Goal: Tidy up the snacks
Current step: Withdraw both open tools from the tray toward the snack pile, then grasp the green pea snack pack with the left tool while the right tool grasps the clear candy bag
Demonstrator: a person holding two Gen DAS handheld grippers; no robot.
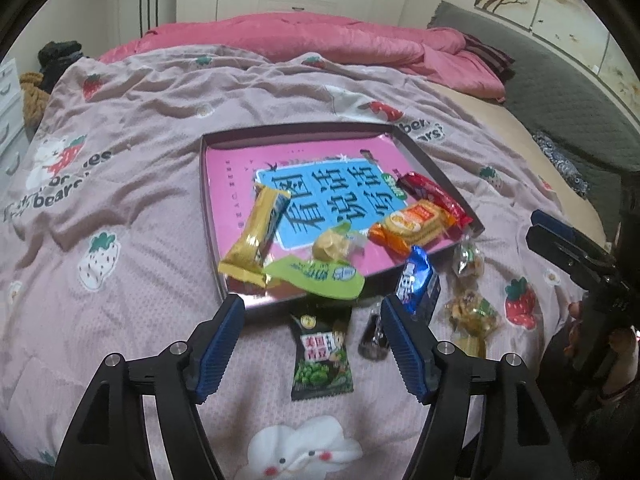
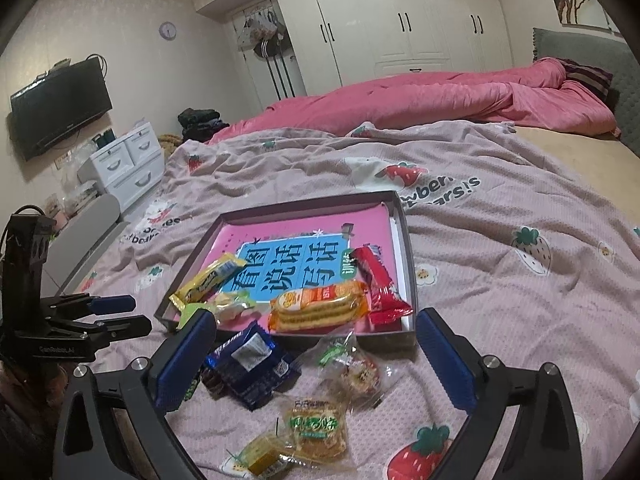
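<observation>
Over on the left, the left tool hangs with its jaws apart and empty above the bed, the dark green pea packet lying on the cover directly between and just beyond its fingers, long axis running away toward the near edge of the tray. Across to the right, the right tool stands spread wide and empty too, with the blue packet just inside its left finger and the clear-wrapped pastries between its fingers, so each hand looks nearer its own loose snack, all short of the tray's near edge.
</observation>
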